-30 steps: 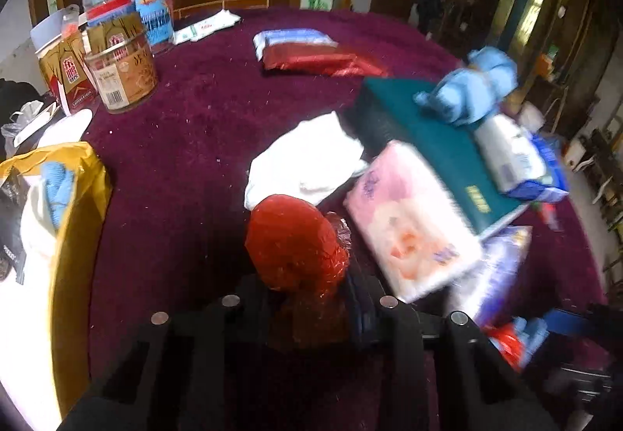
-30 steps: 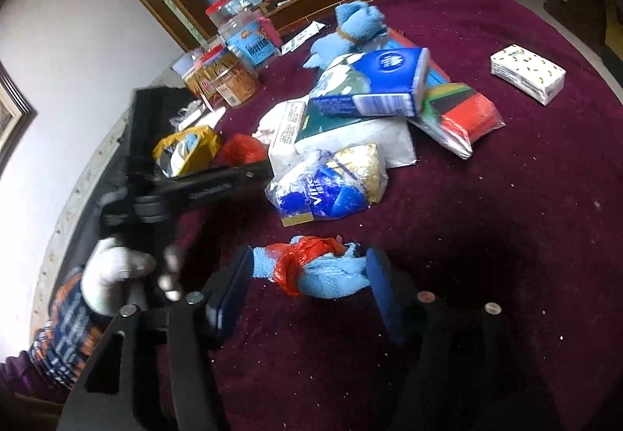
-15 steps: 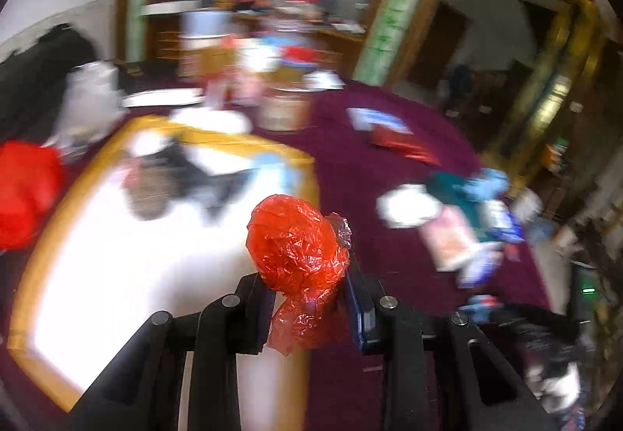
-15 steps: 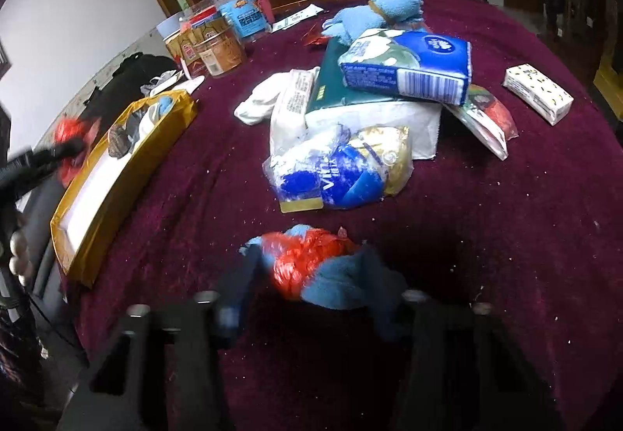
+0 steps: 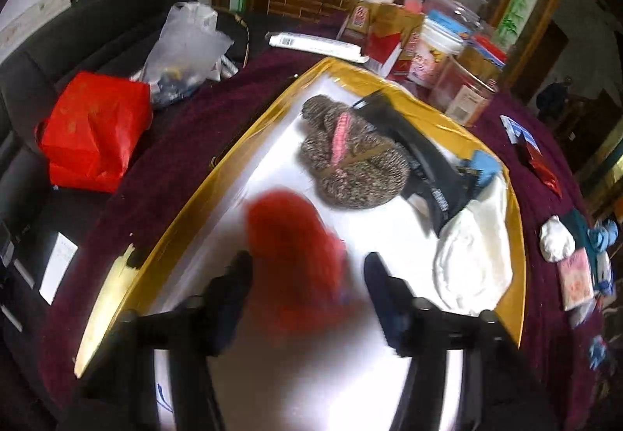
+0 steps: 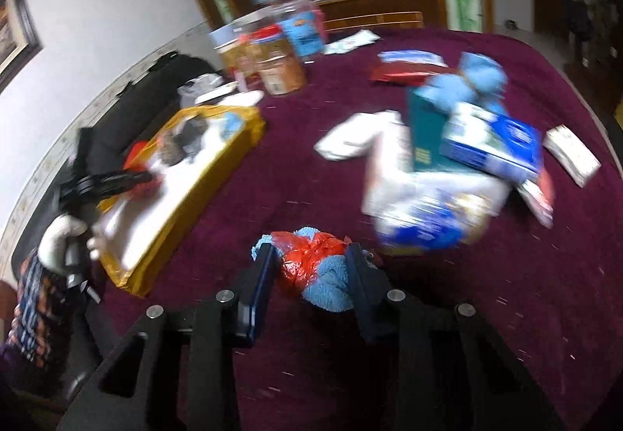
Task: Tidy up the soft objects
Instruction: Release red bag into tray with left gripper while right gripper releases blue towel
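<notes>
Left tongs (image 5: 307,275): over the near part of the yellow tray, jaws spread; they have just been opening. The red plastic ball sits blurred between the fingers, close to the left finger (image 5: 229,287) and clear of the right one, so the pads no longer press on it.
Red plastic ball (image 5: 290,236): over the white floor of the tray, near end, just in front of the knitted hat.
Yellow tray (image 5: 194,197): on the dark red tablecloth, at the left of the table. It holds a brown knitted hat (image 5: 350,158) with a pink stripe, a black strap (image 5: 420,154) lying across the hat's right side, a small blue cloth (image 5: 483,164) at the far right, and a white cloth (image 5: 473,255) against the right wall.
Right tongs (image 6: 309,267): jaws have just been closing and now clamp the blue towel bundle from both sides.
Blue towel bundle (image 6: 331,283): fluffy blue cloth wrapped with red plastic, between the right tongs above the tablecloth (image 6: 506,294), near edge, centre.
Pile of packets (image 6: 447,166): far right of the bundle, blurred.
Jars (image 6: 272,61): at the far side, behind the tray.
Red bag (image 5: 93,135): left of the tray, off the table.
Gloved hand (image 6: 62,240): white glove, holding the left tongs' handle at the tray's near end.
</notes>
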Tool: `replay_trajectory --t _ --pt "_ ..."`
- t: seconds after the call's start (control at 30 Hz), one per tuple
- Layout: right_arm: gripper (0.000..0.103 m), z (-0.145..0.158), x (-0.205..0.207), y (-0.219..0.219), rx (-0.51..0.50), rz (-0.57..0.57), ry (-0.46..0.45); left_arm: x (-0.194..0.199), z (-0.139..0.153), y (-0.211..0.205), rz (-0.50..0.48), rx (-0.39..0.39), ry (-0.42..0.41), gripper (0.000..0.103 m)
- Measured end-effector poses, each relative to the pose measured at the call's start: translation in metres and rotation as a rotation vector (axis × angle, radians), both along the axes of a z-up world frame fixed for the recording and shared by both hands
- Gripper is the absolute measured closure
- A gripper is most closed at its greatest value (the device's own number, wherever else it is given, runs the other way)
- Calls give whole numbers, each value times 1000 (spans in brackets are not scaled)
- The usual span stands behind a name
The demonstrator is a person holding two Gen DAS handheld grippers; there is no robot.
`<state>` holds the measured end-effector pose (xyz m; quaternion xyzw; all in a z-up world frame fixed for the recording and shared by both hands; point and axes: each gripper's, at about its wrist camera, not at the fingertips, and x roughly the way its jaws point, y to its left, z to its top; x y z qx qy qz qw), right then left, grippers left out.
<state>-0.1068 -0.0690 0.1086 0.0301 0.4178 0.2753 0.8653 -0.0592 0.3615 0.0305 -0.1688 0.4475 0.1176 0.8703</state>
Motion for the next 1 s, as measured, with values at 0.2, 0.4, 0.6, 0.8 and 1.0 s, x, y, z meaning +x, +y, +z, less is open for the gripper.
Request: replay_trajectory --t 0.2,0.4,0.6,0.8,1.0 --pt "67 16 8 91 0 194 6 -21 12 9 -1 -76 -78 31" --pt "66 14 26 194 -47 349 16 -68 30 22 24 -167 -215 28" --pt "66 -6 47 278 -149 394 1 -83 30 36 49 -192 -228 27" --pt "46 -17 78 312 -173 324 -2 -90 29 38 53 -215 -246 27" --pt "43 11 87 288 -71 269 -39 -94 36 22 28 -226 -266 25"
